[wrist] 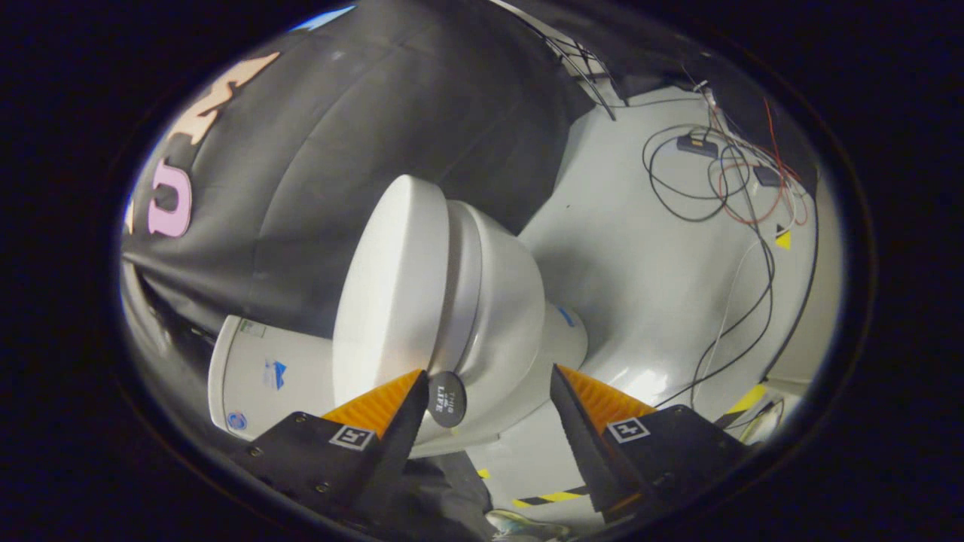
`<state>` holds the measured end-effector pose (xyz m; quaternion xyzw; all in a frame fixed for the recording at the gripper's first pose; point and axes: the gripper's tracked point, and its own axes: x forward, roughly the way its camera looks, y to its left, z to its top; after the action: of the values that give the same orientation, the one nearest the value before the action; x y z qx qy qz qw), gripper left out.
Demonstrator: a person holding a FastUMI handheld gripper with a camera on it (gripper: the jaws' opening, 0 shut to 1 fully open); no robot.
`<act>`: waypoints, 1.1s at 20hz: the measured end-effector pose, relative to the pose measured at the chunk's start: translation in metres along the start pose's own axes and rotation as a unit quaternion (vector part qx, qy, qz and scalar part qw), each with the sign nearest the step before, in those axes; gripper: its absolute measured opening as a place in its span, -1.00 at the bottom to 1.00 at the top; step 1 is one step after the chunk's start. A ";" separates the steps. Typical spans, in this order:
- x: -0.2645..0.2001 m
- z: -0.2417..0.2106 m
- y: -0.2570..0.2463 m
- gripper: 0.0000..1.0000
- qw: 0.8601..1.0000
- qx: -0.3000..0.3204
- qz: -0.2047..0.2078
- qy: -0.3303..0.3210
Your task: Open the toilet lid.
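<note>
A white toilet appears turned on its side in the tilted gripper view. Its smooth lid lies down against the seat, with the bowl beyond the seat. A small dark round tab sticks out at the lid's front edge. My gripper is open, its fingers spread wide. One fingertip sits right beside the tab, at the lid's rim. The other fingertip is off beside the bowl. The tab and the bowl's front are between the fingers, and neither finger presses on them.
The white tank sits behind the lid, against the black cloth wall. The pale floor carries loose black, white and red cables and small boxes. Yellow-black tape marks the floor close by.
</note>
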<state>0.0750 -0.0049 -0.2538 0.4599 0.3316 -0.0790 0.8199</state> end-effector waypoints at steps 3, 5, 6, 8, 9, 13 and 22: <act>0.009 -0.016 0.016 0.31 0.999 0.020 0.030 0.022; 0.016 -0.019 0.023 -0.03 0.999 0.030 0.041 0.017; 0.014 -0.015 0.023 -0.36 0.998 0.036 0.043 0.021; 0.010 -0.018 0.025 -0.68 0.997 0.056 0.050 0.026; 0.008 -0.017 0.028 -0.69 0.995 0.080 0.061 0.028; 0.006 -0.019 0.036 -0.80 0.982 0.150 0.110 0.045; 0.015 -0.021 0.044 -0.98 0.994 0.061 0.090 0.019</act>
<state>0.0957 0.0392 -0.2393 0.5388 0.2992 -0.0165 0.7874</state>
